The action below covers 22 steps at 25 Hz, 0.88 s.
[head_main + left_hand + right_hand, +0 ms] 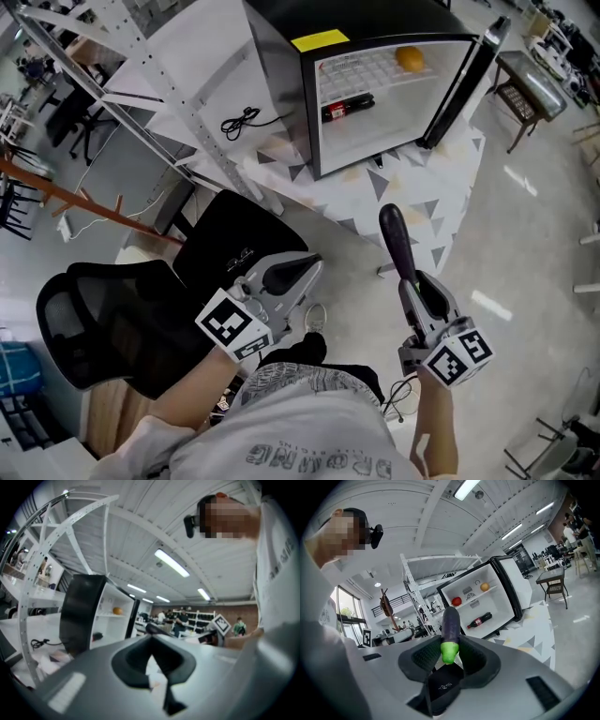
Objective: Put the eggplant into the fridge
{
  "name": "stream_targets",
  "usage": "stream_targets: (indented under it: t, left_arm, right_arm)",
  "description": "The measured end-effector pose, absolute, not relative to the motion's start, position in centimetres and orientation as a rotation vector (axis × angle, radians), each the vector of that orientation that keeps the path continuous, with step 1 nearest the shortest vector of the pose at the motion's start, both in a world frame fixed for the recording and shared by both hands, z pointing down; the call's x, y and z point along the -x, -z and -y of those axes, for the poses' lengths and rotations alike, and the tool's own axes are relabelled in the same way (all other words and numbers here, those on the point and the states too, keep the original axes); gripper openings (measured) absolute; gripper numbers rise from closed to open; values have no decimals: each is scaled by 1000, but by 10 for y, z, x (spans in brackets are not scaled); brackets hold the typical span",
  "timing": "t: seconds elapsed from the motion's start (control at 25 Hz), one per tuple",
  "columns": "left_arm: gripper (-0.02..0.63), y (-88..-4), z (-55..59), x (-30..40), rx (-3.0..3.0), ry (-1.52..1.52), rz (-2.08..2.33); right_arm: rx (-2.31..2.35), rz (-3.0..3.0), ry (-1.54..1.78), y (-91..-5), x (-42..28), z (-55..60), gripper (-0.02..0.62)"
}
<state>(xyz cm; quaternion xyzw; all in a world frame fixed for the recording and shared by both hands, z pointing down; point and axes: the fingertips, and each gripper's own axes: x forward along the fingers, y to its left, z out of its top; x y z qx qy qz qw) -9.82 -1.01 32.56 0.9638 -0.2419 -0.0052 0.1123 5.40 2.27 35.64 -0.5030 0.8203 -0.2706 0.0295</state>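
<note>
The right gripper (450, 656) has its fingers (423, 660) clamped on the green stem end of the eggplant (451, 623). The dark purple body sticks out past the fingertips, straight at the fridge (277, 94). Gripping it by the stem looks deliberate to me, since the long end can go in first and the fingers need hardly enter.

The fridge stands ahead of the fingers on a desk (441, 197) covered with a triangle-patterned cloth, well apart from the eggplant's tip. Its door (459, 94) is swung wide open, so nothing blocks the way in. Inside, beyond the fingertips, an orange (410, 58) and a red fruit (456, 601) sit on the upper shelf. A bottle (348, 108) lies on its side on the floor of the lower part. There looks to be bare room beside the bottle for something this long.

The left gripper (305, 267) is held level beside the right one, with its fingers (129, 667) closed together and nothing between them. With the door already open it seems to have no job here and is simply held clear. A black chair (103, 319) stands behind and to the left of those fingers.

The carry to the fridge is the step in hand, and the eggplant is not yet inside.
</note>
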Motion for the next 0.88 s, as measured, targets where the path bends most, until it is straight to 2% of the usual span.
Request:
stream_targets:
  t: [0.88]
  left_arm:
    - [8,-344,73,111,-2815,-24,693]
  right_arm:
    - [1587,-2527,847,-366,-50,56,120]
